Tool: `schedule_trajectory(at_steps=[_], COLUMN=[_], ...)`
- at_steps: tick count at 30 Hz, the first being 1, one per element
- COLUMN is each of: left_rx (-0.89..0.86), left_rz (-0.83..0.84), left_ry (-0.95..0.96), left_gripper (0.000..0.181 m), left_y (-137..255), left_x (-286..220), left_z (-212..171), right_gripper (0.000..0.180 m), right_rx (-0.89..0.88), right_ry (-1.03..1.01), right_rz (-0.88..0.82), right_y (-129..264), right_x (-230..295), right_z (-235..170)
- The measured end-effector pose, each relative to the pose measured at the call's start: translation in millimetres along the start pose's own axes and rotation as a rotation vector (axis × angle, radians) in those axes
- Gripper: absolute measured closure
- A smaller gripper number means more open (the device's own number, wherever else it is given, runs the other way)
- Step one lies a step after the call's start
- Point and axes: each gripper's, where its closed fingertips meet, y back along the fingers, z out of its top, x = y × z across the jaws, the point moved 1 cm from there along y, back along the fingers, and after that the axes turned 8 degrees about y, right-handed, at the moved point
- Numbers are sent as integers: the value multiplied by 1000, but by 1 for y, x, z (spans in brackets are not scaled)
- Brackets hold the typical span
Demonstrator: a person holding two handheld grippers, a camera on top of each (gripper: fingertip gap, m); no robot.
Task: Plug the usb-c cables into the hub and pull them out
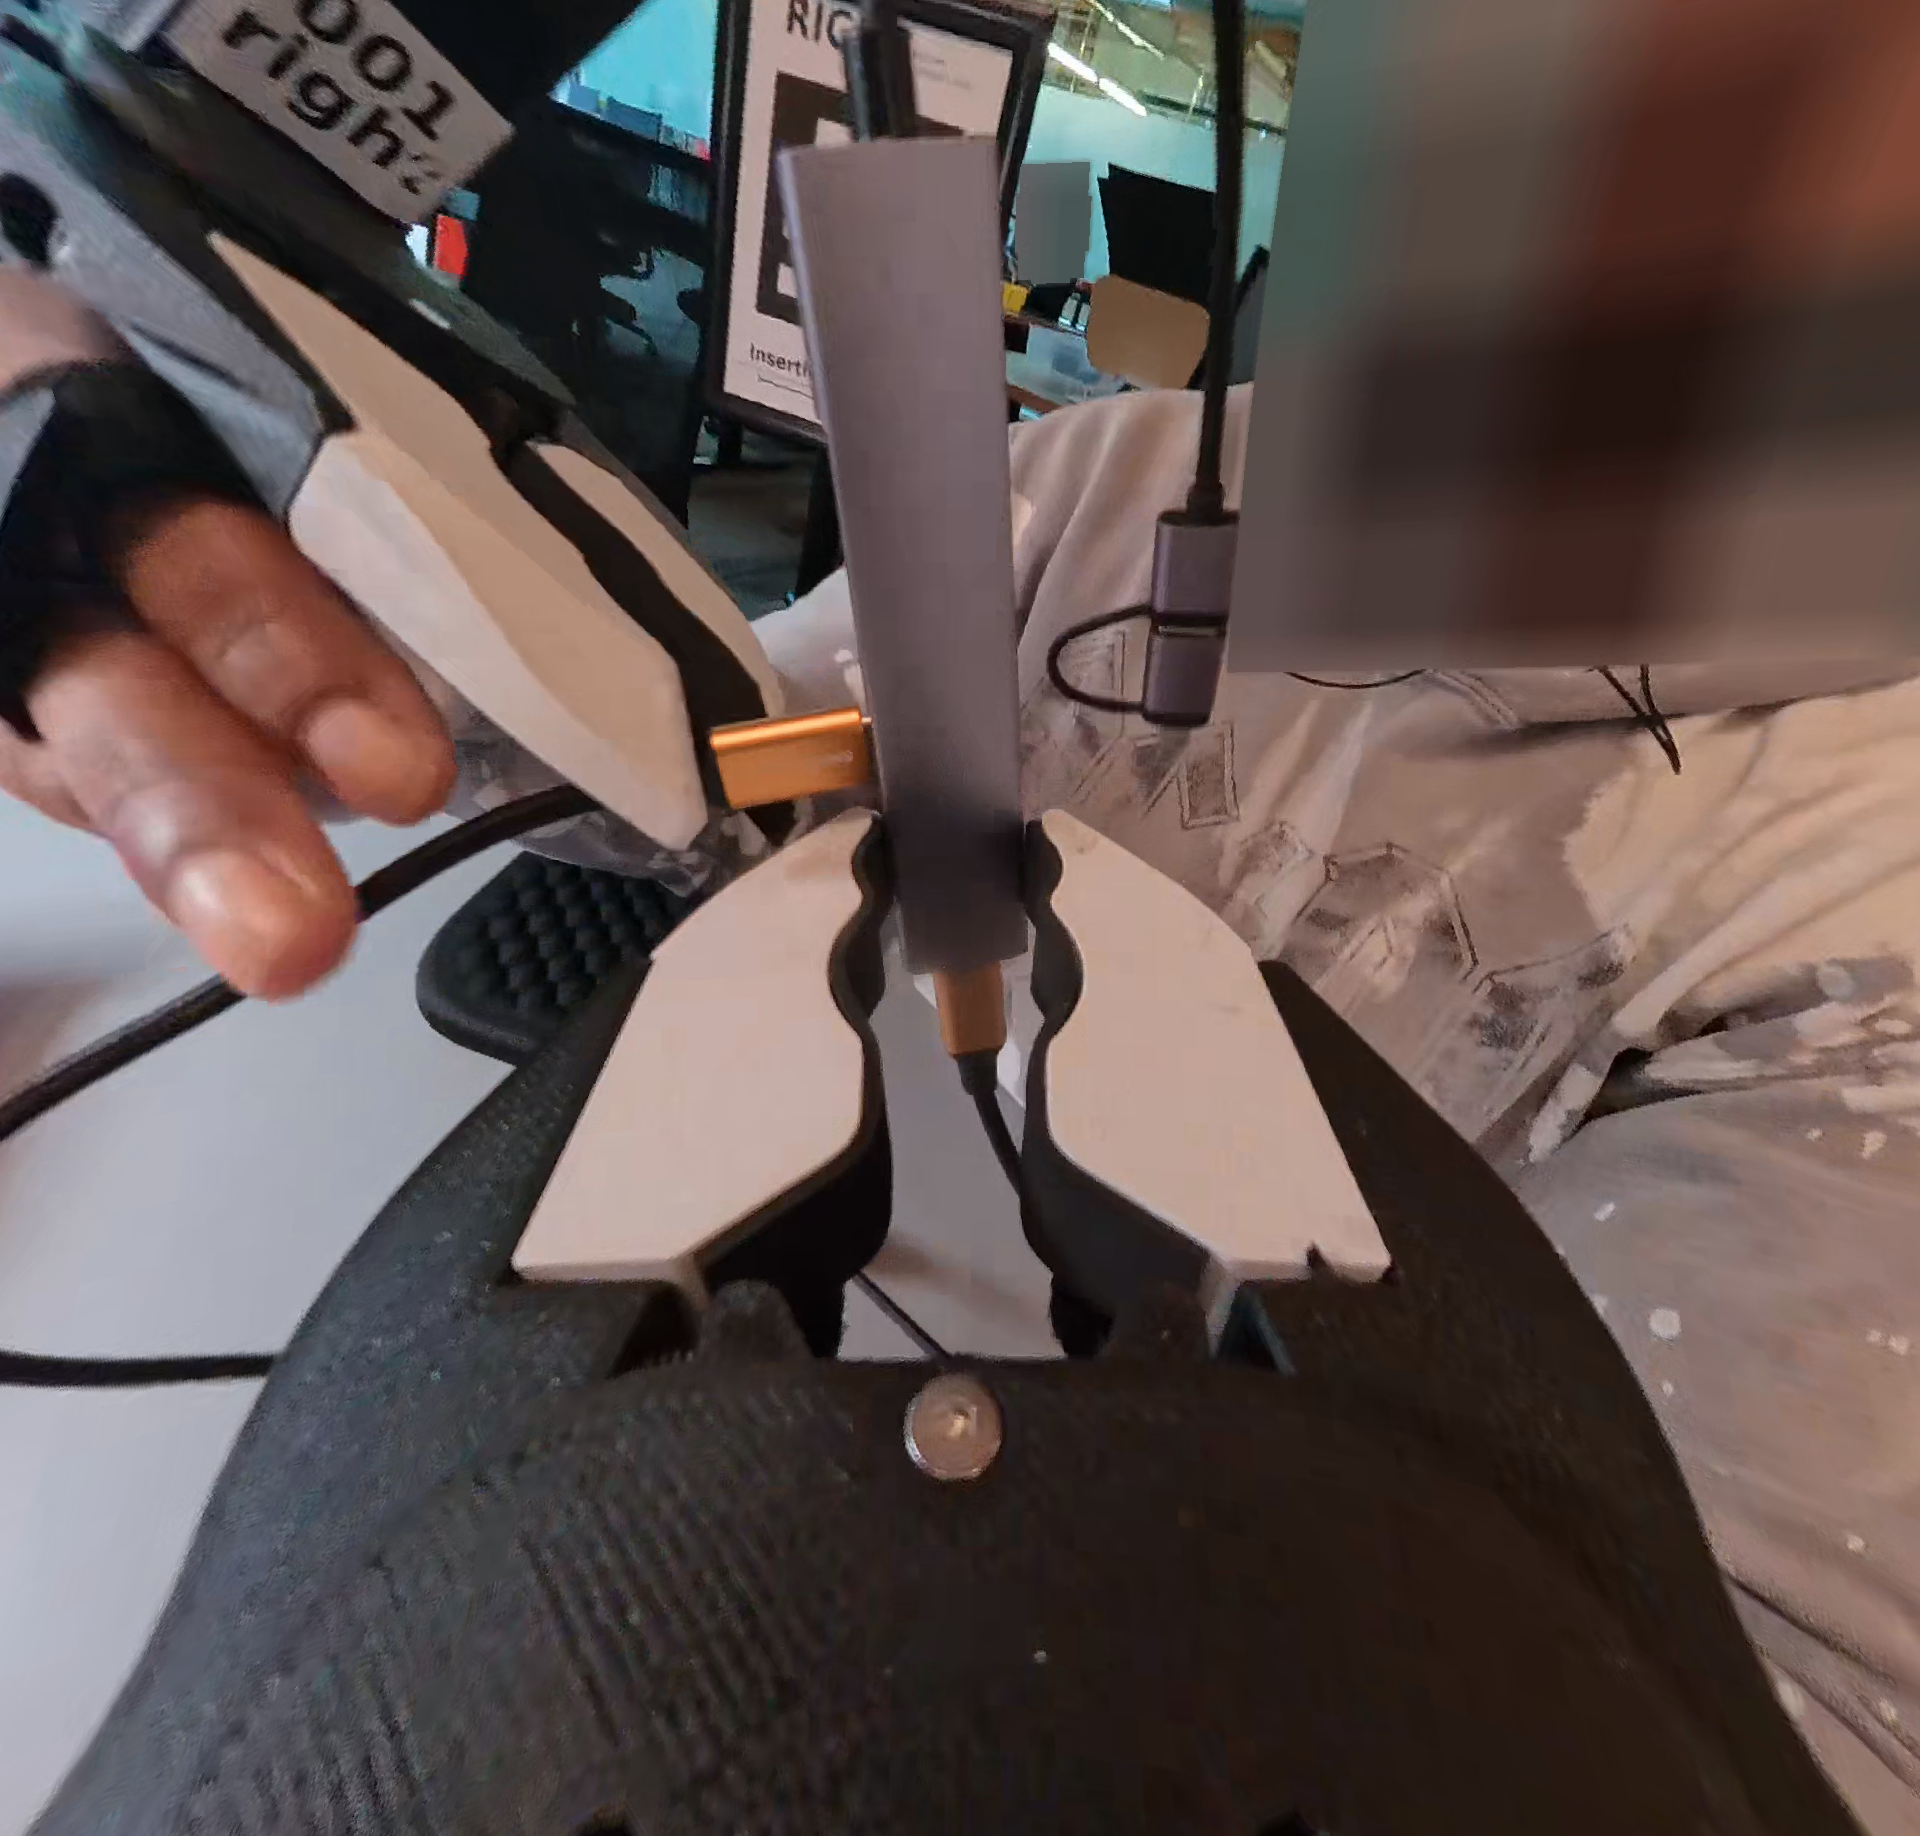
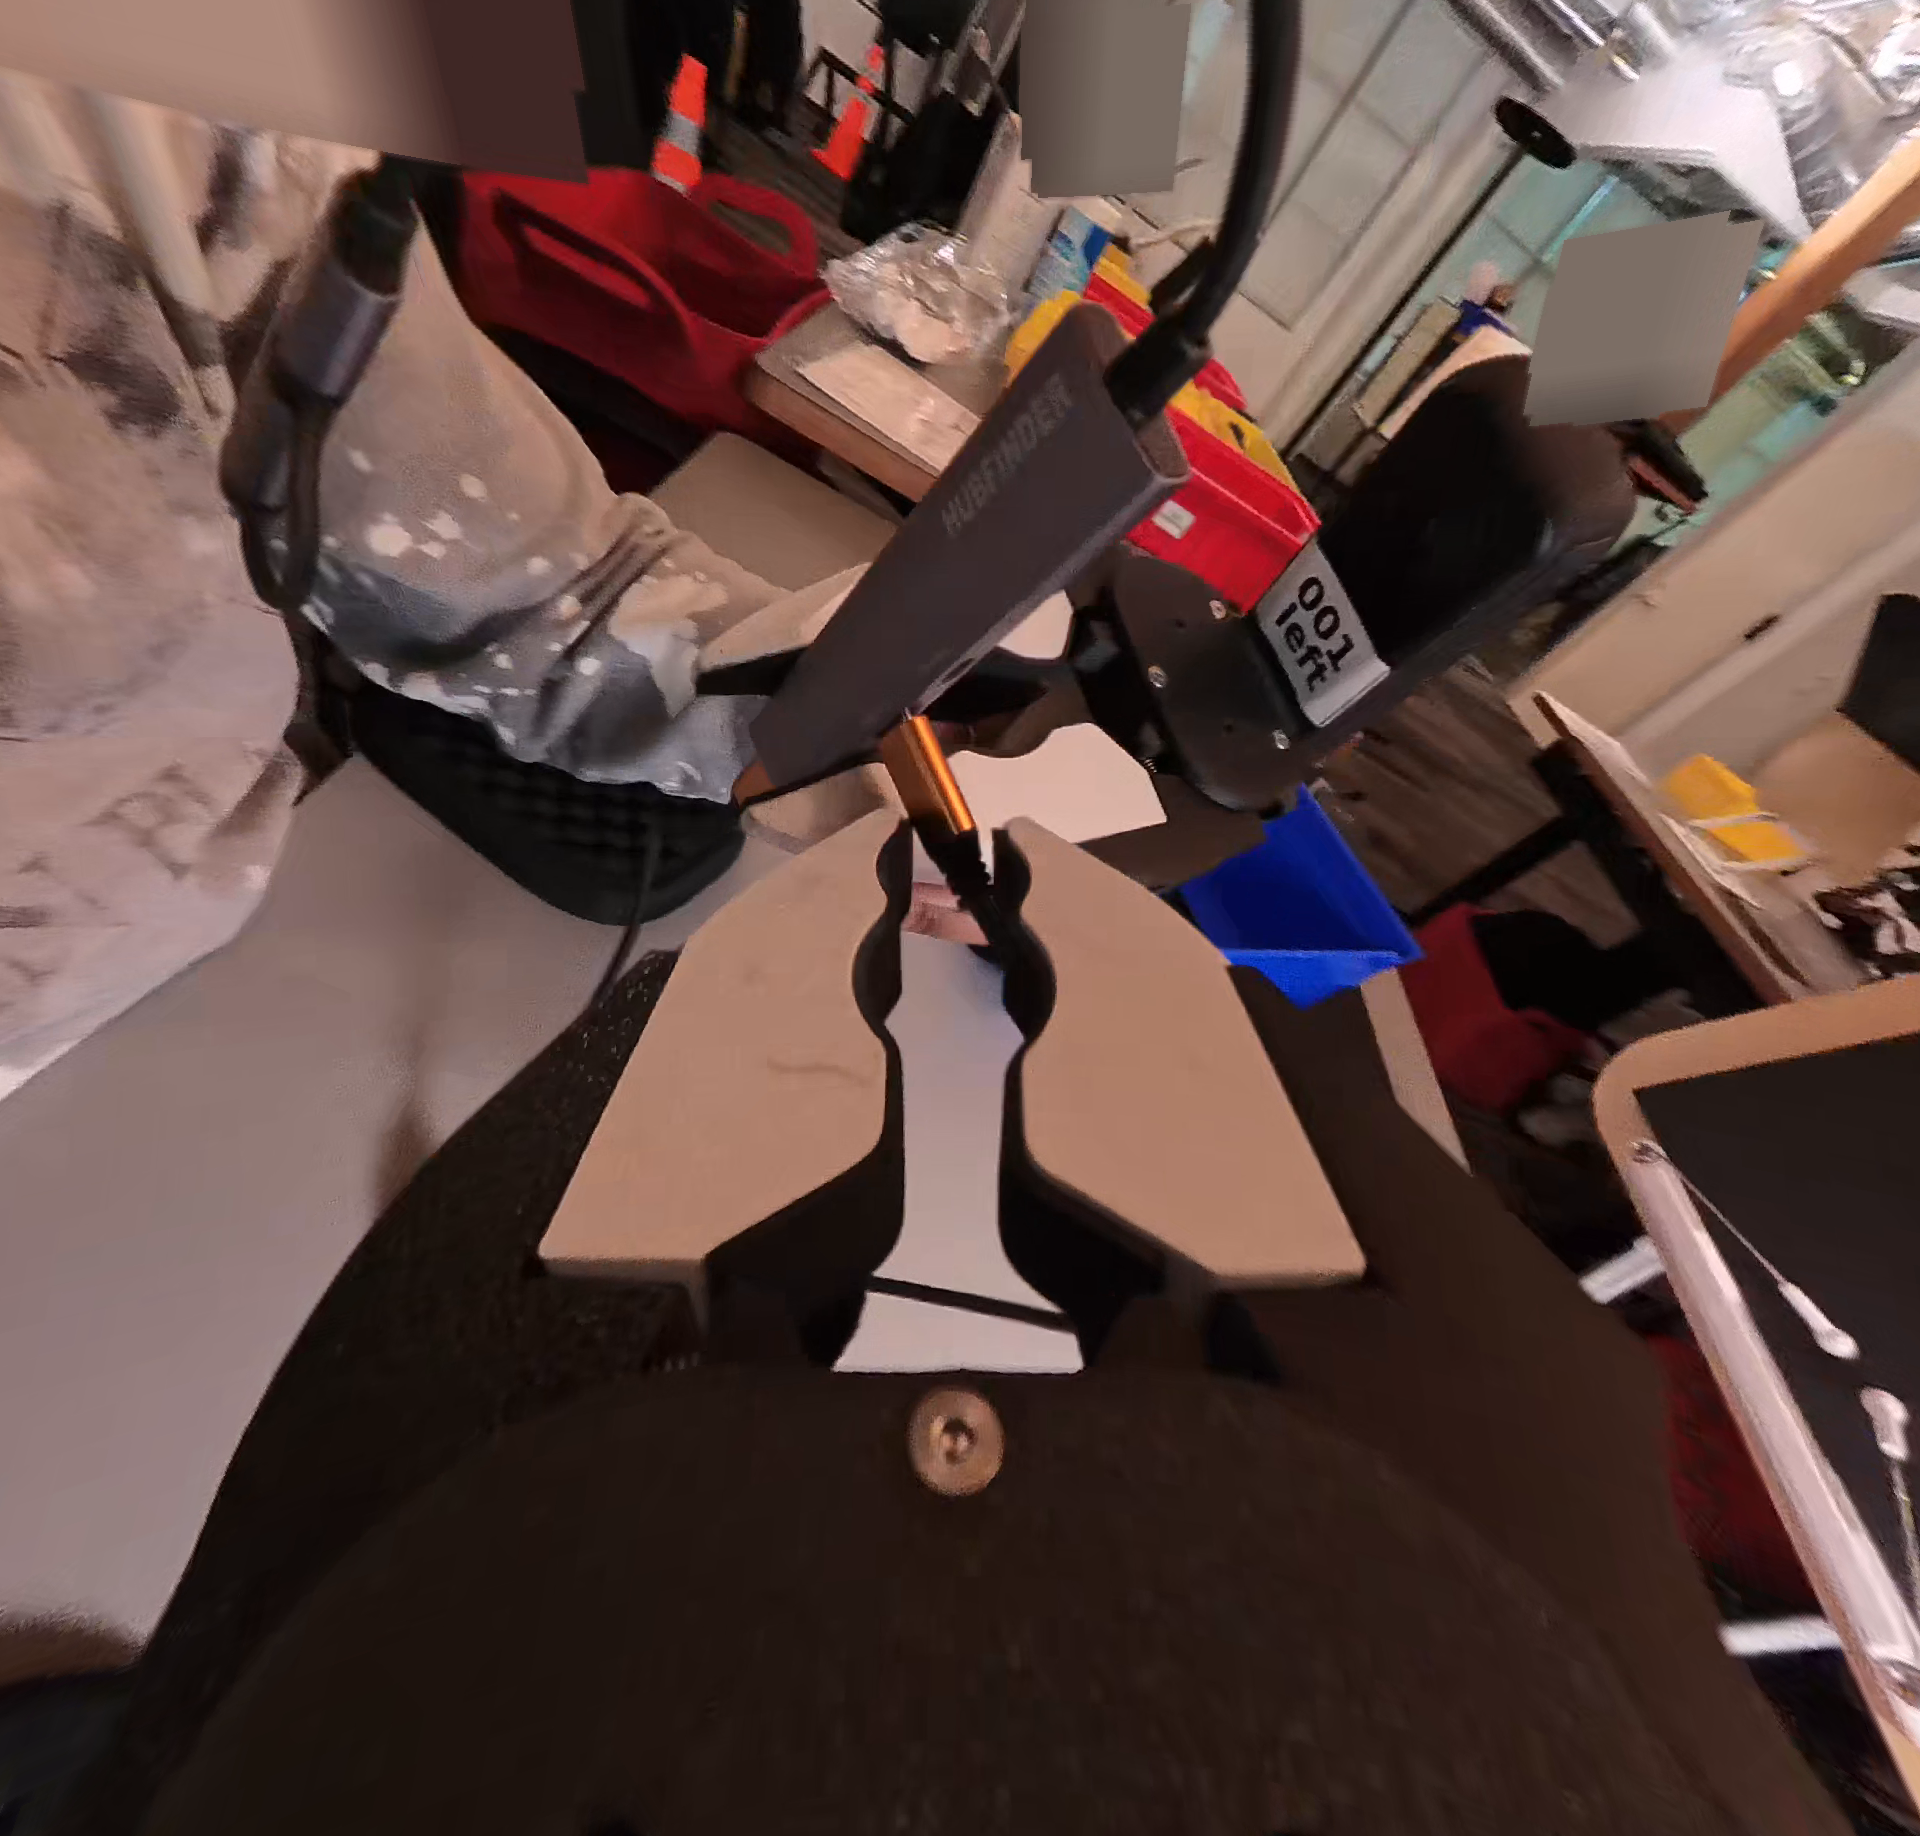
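My left gripper is shut on the lower end of a flat grey hub and holds it upright in the air. One orange usb-c plug sits in the hub's bottom end, and its black cable runs down between my fingers. My right gripper is shut on the cable just behind a second orange plug. That plug meets the hub's side edge and its metal tip is hidden. The right gripper shows coming in from the left.
The hub's own black cable loops from its top to a grey adapter that hangs by a person's patterned shirt. A black textured pad lies on the white table. A blue bin and red bins stand behind. Left tips to right tips: about 4 centimetres.
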Motion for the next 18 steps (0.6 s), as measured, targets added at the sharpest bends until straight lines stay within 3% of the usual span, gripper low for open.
schedule_trajectory(at_steps=[4,8,12,18], left_rx=[-61,-157,-84,20], left_rz=[154,523,904,1046], left_ry=[-13,-63,-173,-240], left_gripper=[155,157,162,170], left_y=[9,39,65,66], left_x=[11,38,62,72], left_z=[11,31,31,27], right_gripper=[168,171,172,172], right_rx=[22,137,258,342], right_ry=[-44,-69,-130,-142], right_rz=[-59,-193,-247,-229], right_y=[12,32,36,24], right_x=[-12,-32,-40,-37], right_z=[-6,-22,-39,-53])
